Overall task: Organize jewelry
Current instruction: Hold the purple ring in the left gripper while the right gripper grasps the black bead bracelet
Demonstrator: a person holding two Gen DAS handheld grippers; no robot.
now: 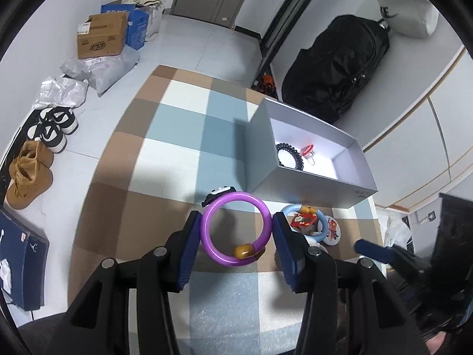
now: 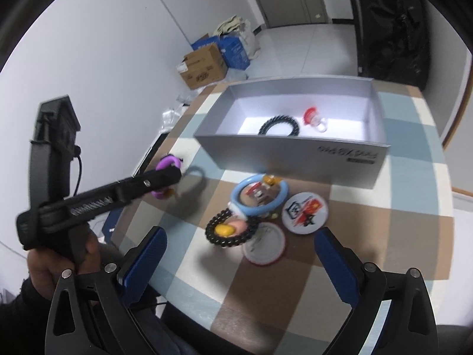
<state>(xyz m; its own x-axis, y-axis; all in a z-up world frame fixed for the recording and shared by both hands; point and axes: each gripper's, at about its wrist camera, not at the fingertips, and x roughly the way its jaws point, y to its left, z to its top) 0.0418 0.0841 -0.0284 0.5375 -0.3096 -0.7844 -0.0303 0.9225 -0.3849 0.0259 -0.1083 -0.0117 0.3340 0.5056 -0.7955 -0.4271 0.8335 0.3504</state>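
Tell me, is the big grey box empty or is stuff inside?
Not empty. The grey box has no lid on, and a black coil bracelet and a red-topped ring lie on its white floor.

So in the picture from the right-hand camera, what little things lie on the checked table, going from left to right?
Purple plastic bangle held in the left gripper → black coiled hair tie with a yellow charm → round white badge with red design. The light blue ring and the red-rimmed disc overlap these, so I leave them out.
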